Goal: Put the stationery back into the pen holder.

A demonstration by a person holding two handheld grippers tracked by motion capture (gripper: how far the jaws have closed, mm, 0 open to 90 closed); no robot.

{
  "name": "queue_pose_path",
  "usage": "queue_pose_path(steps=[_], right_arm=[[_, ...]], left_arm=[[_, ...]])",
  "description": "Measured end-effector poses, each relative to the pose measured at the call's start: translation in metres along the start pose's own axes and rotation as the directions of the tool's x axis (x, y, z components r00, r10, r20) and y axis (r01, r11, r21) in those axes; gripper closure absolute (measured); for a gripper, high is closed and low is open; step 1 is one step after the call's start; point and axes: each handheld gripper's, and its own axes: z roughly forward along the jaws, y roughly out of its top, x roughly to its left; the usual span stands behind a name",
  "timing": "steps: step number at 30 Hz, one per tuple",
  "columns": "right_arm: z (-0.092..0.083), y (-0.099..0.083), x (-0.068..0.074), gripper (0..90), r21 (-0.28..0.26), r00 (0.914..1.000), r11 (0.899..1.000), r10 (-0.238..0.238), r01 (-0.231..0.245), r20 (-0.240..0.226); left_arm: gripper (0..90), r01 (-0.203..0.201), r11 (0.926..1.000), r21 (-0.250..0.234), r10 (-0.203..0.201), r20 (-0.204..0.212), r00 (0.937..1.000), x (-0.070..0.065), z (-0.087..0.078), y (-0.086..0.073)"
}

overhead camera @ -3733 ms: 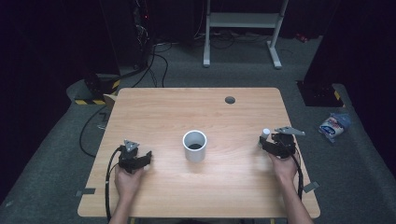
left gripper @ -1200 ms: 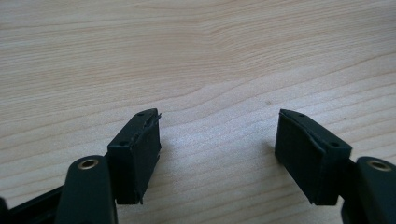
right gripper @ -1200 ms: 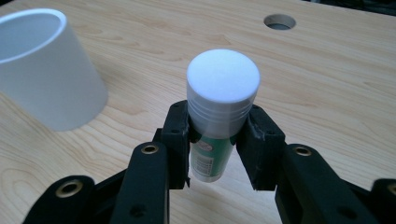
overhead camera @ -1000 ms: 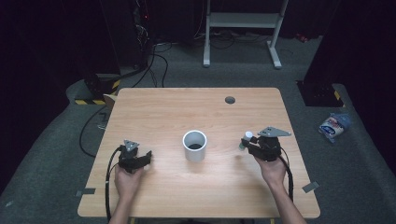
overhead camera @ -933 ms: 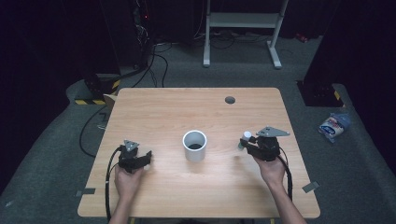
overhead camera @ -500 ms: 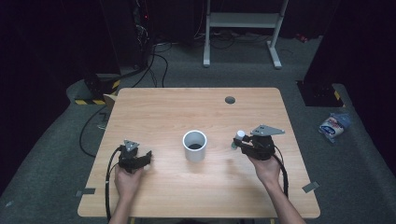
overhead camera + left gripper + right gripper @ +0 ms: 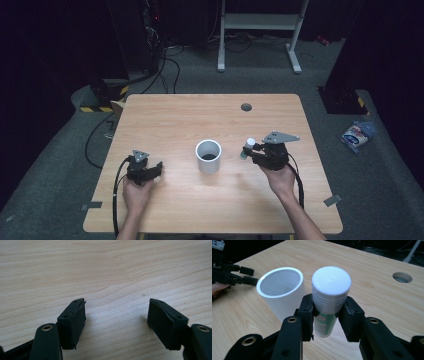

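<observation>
A small white-capped bottle with a green label (image 7: 329, 302) is being clamped between the two black jaws of the right gripper (image 7: 252, 151), the pads pressing on its sides just under the ribbed cap; in the right gripper view the bottle is being held upright and clear of the wooden table (image 7: 210, 120), just beside a white cylindrical cup (image 7: 280, 291), with a gap between the two; in the high view the bottle (image 7: 247, 147) is being carried to the right of the cup (image 7: 208, 156), which is standing upright and open-topped near the middle of the table; the left gripper (image 7: 150, 172) is being rested on the table near its front left part, well apart from the cup; in the left gripper view its jaws are being kept wide apart, with nothing but bare wood grain between them; a round cable hole (image 7: 246, 107) is being shown in the table's far part.
</observation>
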Motion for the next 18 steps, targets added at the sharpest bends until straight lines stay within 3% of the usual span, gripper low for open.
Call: queue_pose_path(steps=[18], right_arm=[[0.006, 0.024, 0.022, 65.3, -0.010, 0.9945, 0.997, -0.080, 0.080, -0.067]], left_arm=[[30.9, -0.002, 1.0000, 0.002, 0.002, 0.000, 1.0000, 0.000, 0.000, 0.000]])
